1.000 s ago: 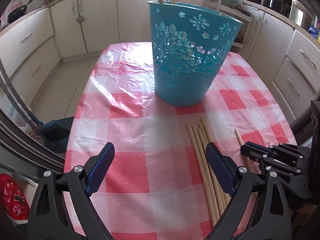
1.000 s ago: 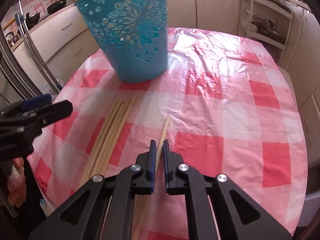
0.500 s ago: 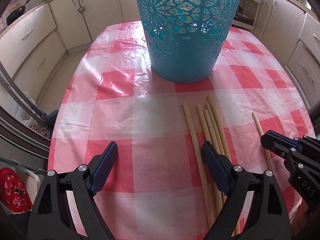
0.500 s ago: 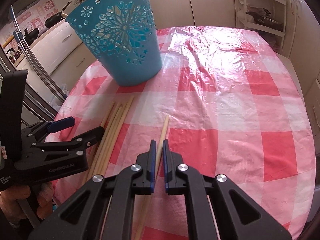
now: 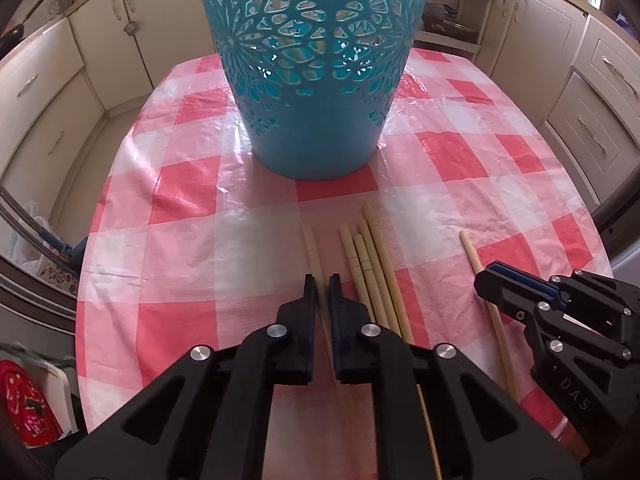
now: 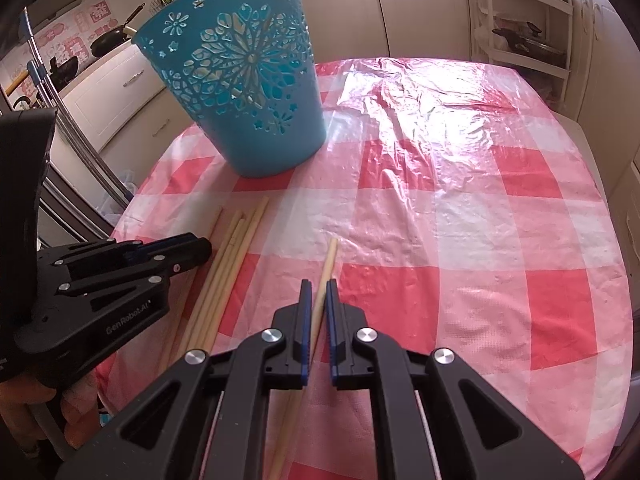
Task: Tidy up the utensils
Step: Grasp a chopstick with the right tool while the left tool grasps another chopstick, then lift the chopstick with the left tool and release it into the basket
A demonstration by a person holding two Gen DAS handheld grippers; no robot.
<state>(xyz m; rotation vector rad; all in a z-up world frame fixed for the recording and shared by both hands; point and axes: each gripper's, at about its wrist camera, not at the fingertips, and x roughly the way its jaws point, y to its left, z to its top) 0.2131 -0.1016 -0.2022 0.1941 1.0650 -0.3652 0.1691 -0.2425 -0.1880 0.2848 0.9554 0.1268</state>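
Observation:
A blue cut-out plastic basket (image 5: 312, 80) stands upright on the red-and-white checked tablecloth (image 5: 180, 272); it also shows in the right wrist view (image 6: 248, 80). Several long pale wooden sticks (image 5: 372, 264) lie side by side in front of it. My left gripper (image 5: 322, 280) is shut on the leftmost stick (image 5: 310, 248) of that group, low at the table. My right gripper (image 6: 315, 286) is shut on a separate single stick (image 6: 329, 256), which lies apart to the right and also shows in the left wrist view (image 5: 472, 256).
Cream kitchen cabinets (image 5: 48, 92) surround the table. A white shelf rack (image 6: 520, 32) stands at the back right. Metal poles (image 6: 52, 96) lean by the table's left edge. The far right part of the tablecloth (image 6: 500, 200) holds no objects.
My left gripper moved right and forward over the stick group and shut on the leftmost stick; it was wide open before. My right gripper stays shut on its single stick.

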